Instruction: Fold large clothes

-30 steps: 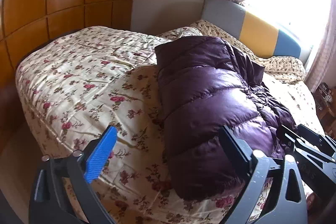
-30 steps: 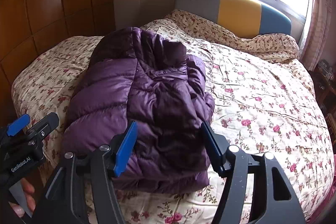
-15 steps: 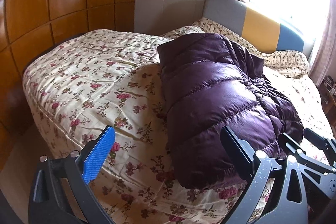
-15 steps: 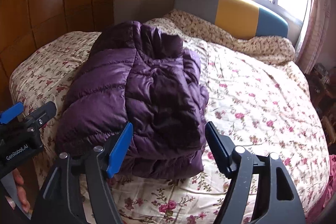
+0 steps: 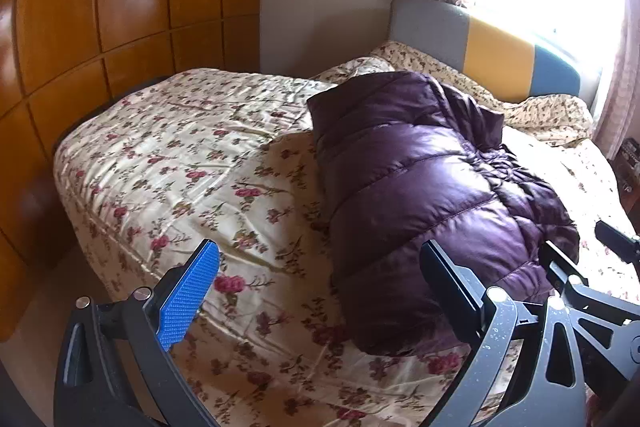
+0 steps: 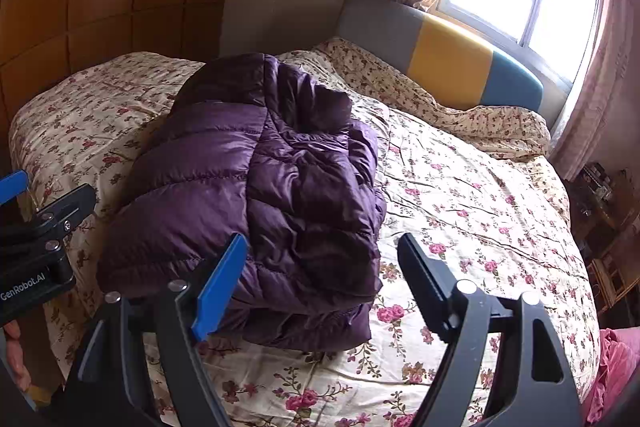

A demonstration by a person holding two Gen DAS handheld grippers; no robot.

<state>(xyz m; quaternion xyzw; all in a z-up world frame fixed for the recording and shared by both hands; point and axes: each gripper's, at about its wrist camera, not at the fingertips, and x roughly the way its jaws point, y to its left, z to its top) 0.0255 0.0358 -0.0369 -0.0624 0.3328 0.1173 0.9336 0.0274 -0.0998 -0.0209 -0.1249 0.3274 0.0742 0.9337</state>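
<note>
A purple puffer jacket [image 5: 424, 187] lies folded in a thick bundle on the flowered bedspread [image 5: 180, 167]; it also shows in the right wrist view [image 6: 260, 195]. My left gripper [image 5: 320, 275] is open and empty, held above the bed's near edge, its right finger in front of the jacket's near end. My right gripper [image 6: 320, 267] is open and empty, just short of the jacket's near right corner. Each gripper shows at the edge of the other's view.
A grey, yellow and blue headboard [image 6: 448, 55] stands under a bright window with curtains. A wooden panelled wall [image 5: 100, 7] runs along the left. A pink cloth [image 6: 612, 367] lies at the bed's right edge. Cluttered furniture [image 6: 604, 195] stands at the far right.
Both grippers have drawn back and up from the jacket, so more of the bed shows. The jacket has not moved. Both grippers stay open.
</note>
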